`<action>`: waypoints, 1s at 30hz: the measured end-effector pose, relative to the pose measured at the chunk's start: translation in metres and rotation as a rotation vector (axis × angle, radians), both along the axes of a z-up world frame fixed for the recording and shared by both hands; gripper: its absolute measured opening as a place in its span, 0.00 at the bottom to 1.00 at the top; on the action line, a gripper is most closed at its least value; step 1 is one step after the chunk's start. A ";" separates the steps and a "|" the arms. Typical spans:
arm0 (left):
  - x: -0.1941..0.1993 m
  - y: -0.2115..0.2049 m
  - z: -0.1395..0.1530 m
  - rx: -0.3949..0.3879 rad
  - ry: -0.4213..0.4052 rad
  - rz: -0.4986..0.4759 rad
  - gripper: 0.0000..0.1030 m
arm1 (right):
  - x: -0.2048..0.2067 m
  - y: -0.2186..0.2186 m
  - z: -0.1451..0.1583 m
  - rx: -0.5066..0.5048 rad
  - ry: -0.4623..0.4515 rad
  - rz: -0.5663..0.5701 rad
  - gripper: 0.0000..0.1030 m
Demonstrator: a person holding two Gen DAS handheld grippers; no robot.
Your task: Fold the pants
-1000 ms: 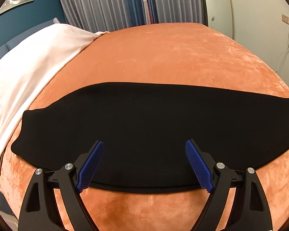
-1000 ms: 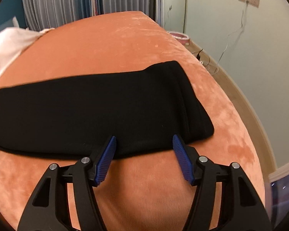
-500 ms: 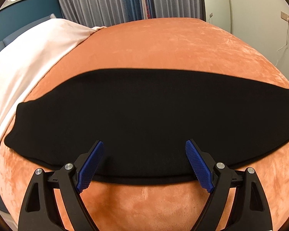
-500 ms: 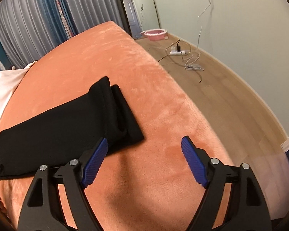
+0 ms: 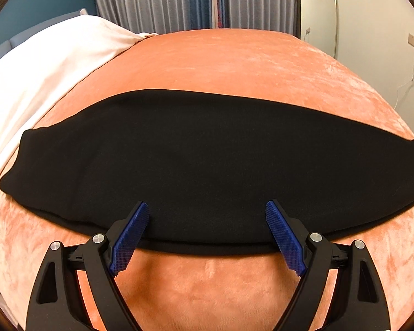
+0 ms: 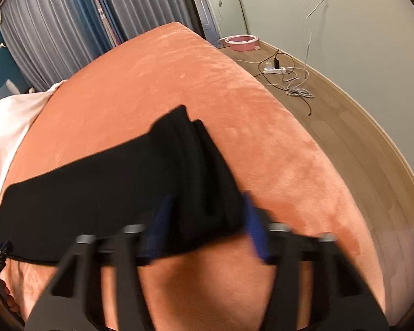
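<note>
Black pants [image 5: 207, 171] lie folded lengthwise in a long strip across the orange bed [image 5: 234, 60]. My left gripper [image 5: 207, 234] is open and empty, its blue pads over the strip's near edge around the middle. In the right wrist view the pants' right end [image 6: 201, 176] shows stacked layers. My right gripper [image 6: 204, 226] is open and blurred by motion, its pads either side of that end's near corner. I cannot tell whether they touch the cloth.
A cream sheet [image 5: 41, 77] covers the bed's left side. Grey and blue curtains [image 5: 193, 0] hang behind. Right of the bed are wooden floor [image 6: 358, 138], a power strip with cables [image 6: 284, 74] and a pink bowl [image 6: 241, 41].
My right gripper swung right past the pants' end, then came back left to straddle its corner. The left gripper barely moved, drifting slightly closer to the pants.
</note>
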State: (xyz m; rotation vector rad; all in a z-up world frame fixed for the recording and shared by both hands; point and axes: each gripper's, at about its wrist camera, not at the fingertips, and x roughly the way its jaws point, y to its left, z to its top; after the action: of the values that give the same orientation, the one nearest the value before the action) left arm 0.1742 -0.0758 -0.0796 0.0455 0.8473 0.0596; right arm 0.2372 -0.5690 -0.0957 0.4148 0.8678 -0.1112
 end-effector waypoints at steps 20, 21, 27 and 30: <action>-0.084 0.182 0.044 -0.119 -0.083 0.132 0.82 | 0.045 0.378 0.127 -0.023 -0.182 0.536 0.20; -0.087 0.190 0.044 -0.116 -0.086 0.140 0.82 | 0.048 0.394 0.120 -0.026 -0.168 0.555 0.20; -0.101 0.246 0.046 -0.134 -0.107 0.199 0.82 | 0.052 0.468 0.056 -0.060 -0.055 0.622 0.20; -0.107 0.265 0.046 -0.139 -0.113 0.212 0.82 | 0.055 0.483 0.034 -0.064 -0.020 0.615 0.20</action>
State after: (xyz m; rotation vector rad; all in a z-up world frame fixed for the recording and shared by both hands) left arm 0.0673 0.1895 -0.0339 -0.1775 0.7388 0.2001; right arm 0.2926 -0.0861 -0.0618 0.0764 0.9360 0.4304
